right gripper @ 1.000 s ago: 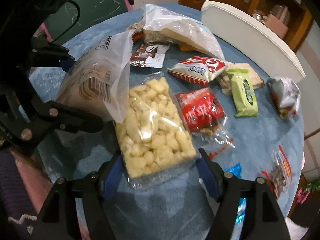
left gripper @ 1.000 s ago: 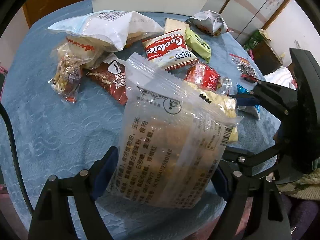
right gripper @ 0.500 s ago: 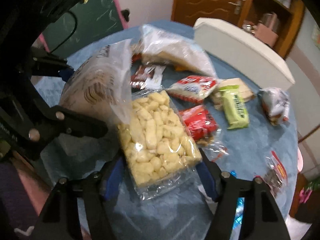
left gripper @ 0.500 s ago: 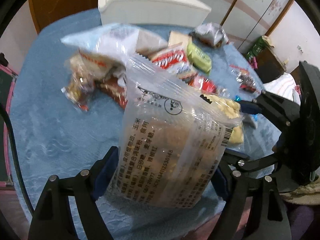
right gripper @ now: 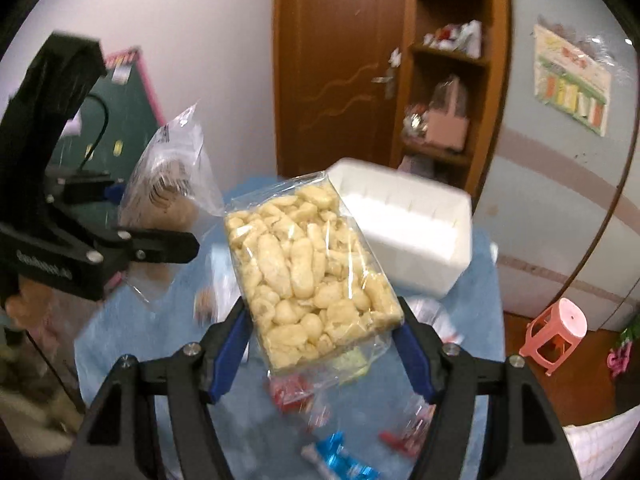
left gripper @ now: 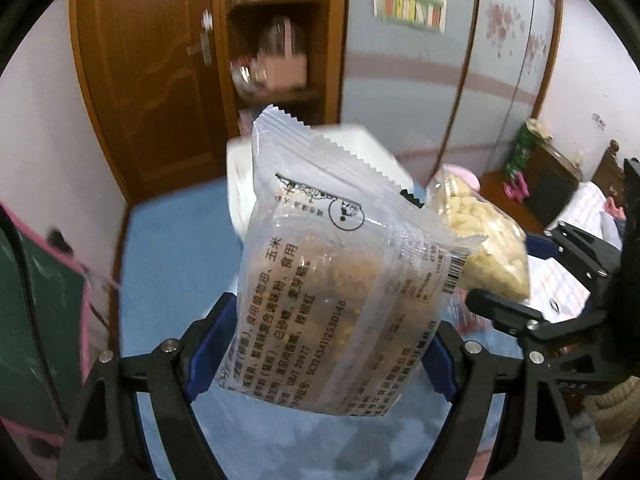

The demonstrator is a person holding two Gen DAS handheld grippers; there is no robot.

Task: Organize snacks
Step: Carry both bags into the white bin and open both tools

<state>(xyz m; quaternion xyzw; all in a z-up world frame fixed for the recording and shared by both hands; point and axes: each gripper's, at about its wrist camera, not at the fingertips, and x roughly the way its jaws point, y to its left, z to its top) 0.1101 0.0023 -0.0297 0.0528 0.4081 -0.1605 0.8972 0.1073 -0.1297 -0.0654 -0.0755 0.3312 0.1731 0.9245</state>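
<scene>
Both grippers now ride higher: left gripper [left gripper: 320, 356] pinches one printed packet [left gripper: 332, 292], right gripper [right gripper: 324, 344] pinches one puff bag [right gripper: 308, 272], above one white box [right gripper: 404, 228].

White bin [left gripper: 362, 148] half hidden behind the printed packet [left gripper: 332, 292] — table snacks [right gripper: 296, 394] motion-blurred

On the clear snack packet [left gripper: 336, 292] we read Chinese ingredient print, "GB/T 20977", "SC12434112530148" and a barcode; other lettering was too blurred.
</scene>
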